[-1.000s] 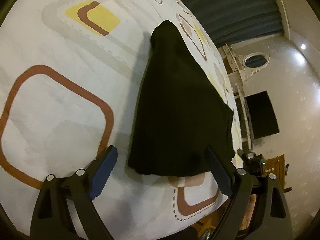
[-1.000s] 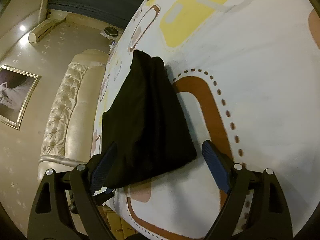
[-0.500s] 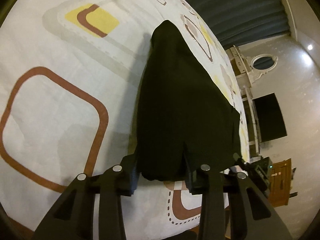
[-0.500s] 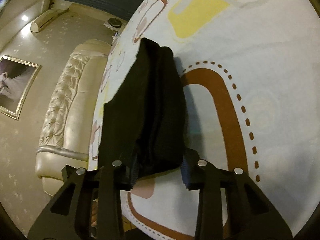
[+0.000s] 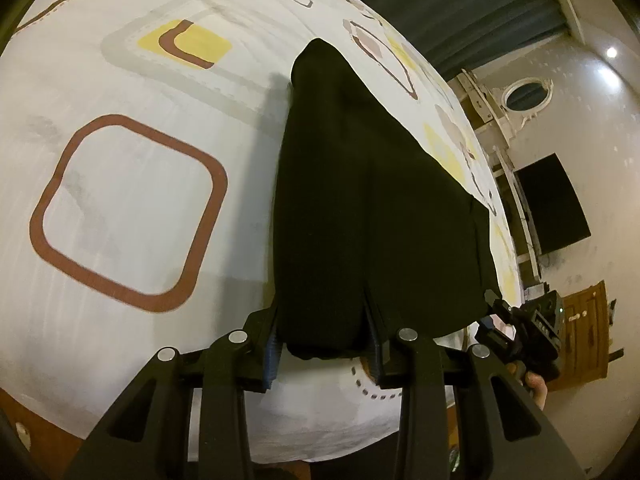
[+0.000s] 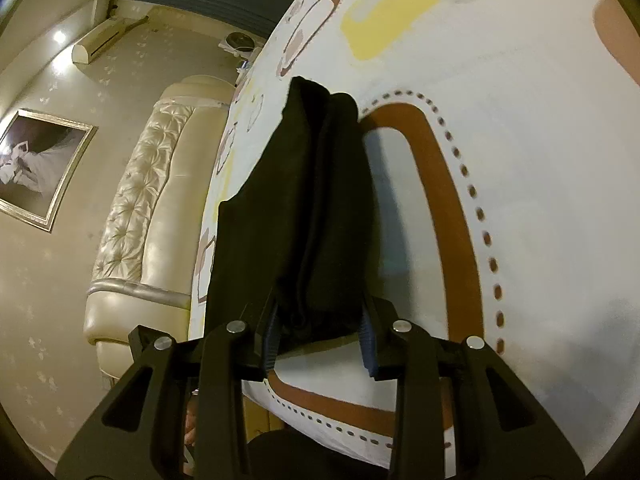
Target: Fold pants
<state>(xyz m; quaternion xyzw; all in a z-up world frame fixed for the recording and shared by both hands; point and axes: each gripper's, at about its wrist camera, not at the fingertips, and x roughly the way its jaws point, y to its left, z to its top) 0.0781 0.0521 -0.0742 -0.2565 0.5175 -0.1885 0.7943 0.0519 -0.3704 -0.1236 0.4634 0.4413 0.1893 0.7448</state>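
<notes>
Black pants lie folded lengthwise on a bed with a white patterned sheet. My left gripper is shut on the near left corner of the cloth, which bulges between its blue pads. In the right wrist view the same pants rise from the sheet at the near end, and my right gripper is shut on that thick bunched corner. The other gripper shows at the right edge of the left wrist view, with a person's fingers under it.
The sheet carries brown, yellow and grey rounded squares. A cream tufted headboard and a framed picture stand left of the bed. A dark screen, a white dresser and a wooden door are at the right.
Both grippers went from wide open beside the pants' near edge to shut on its two corners. The gripped edge has lifted slightly off the sheet and the cloth has bunched.
</notes>
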